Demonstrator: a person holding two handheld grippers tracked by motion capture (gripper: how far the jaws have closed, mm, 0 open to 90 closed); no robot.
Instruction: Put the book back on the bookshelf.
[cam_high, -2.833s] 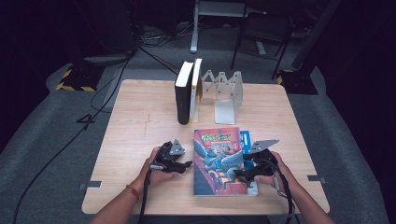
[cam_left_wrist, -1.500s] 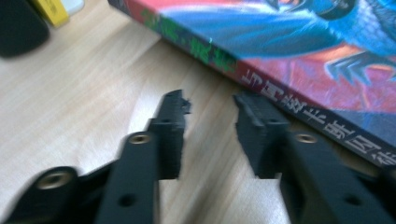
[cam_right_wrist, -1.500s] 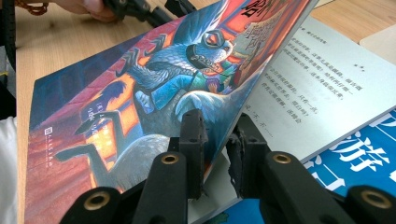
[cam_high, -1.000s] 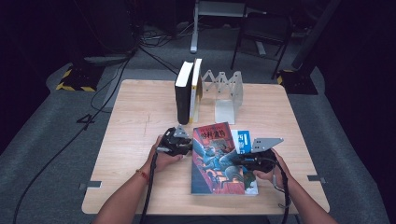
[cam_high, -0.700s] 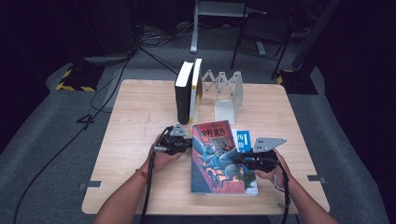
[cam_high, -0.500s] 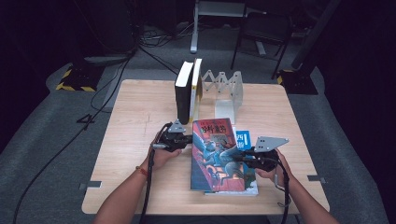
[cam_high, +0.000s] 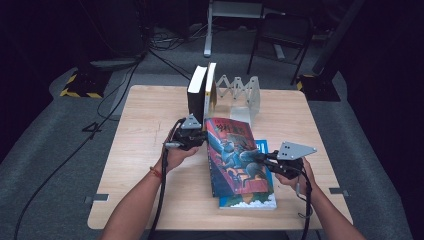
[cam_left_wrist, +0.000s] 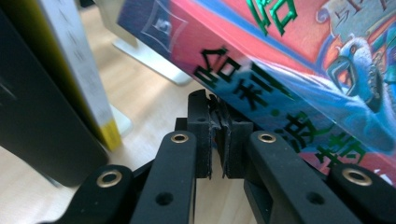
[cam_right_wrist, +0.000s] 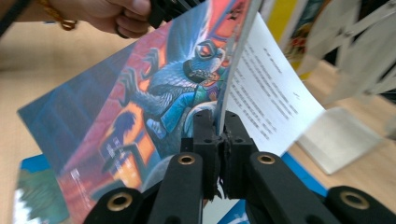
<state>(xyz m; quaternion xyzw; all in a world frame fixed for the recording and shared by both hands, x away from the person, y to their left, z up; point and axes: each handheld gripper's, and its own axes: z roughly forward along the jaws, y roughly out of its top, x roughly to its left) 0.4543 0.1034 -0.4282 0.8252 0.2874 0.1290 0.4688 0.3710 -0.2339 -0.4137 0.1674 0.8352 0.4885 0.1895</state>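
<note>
A thick book with a red spine and a painted creature on its cover (cam_high: 232, 150) is tilted up over a blue-green book (cam_high: 250, 200) that lies flat on the table. My right gripper (cam_high: 262, 159) is shut on the front cover's free edge (cam_right_wrist: 219, 121); a printed page (cam_right_wrist: 266, 93) shows behind the cover. My left gripper (cam_high: 200, 136) is at the far left corner of the book. Its jaws stand shut (cam_left_wrist: 218, 105), tips against the lower edge of the red spine (cam_left_wrist: 289, 60). Whether they pinch any part of it is hidden.
A black book (cam_high: 196, 97) and a white-and-yellow book (cam_high: 211, 95) stand upright in a white folding rack (cam_high: 240, 92) just beyond the left gripper. The same black book (cam_left_wrist: 32, 116) stands close on the left in the left gripper view. The wooden table (cam_high: 145, 130) ends near my forearms.
The left gripper moved from beside the book up to its far spine corner. The red book rose and tilted, which uncovered the blue-green book beneath. The right gripper stayed on the cover edge.
</note>
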